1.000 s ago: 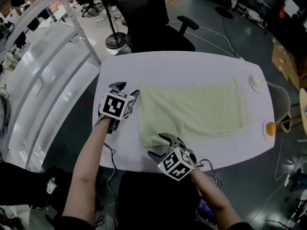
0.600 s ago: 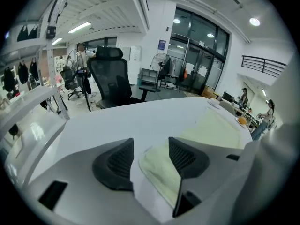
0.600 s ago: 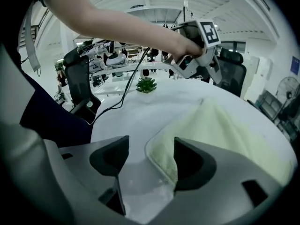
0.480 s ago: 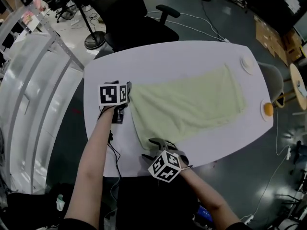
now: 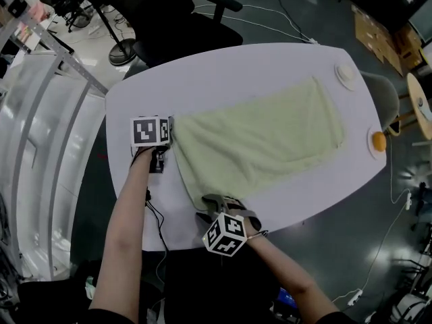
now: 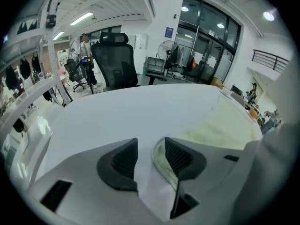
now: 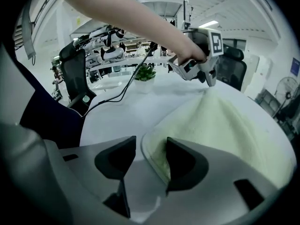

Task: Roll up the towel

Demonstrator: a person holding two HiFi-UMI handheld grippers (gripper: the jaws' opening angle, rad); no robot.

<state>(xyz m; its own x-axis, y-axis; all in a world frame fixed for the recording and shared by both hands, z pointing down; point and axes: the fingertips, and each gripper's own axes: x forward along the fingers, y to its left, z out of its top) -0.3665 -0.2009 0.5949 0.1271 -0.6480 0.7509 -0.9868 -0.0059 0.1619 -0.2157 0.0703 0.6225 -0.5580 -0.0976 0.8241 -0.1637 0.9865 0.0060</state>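
Head view: towel [image 5: 260, 137] runs left-right; left gripper [image 6: 145, 146], right gripper [image 7: 151, 145] fingers [image 6: 180, 158] closing, spread astride its edge.

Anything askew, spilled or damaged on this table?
Nothing stands out: the pale green terry towel lies spread flat on the white oval table, only its short edge nearest the person slightly rumpled.
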